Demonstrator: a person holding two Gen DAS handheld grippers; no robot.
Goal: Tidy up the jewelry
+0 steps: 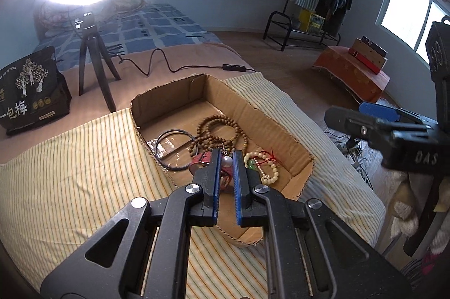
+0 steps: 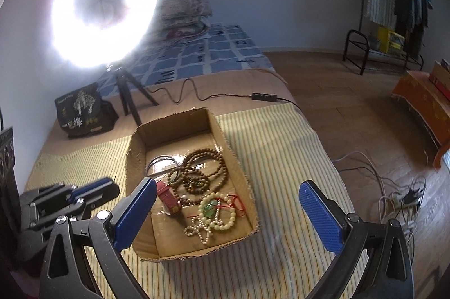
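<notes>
Cardboard box (image 2: 135, 152) | left tool (image 1: 226, 158) closed, empty | right tool (image 2: 227, 196) wide | cream beads (image 2: 216, 211) unobstructed only from right wrist

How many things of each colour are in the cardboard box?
Brown bead strand: 1
Cream or white bead pieces: 2
Dark thin hoops: 2, as far as I can tell
Red strap: 1
Green pendant on red cord: 1
Total: 7
</notes>
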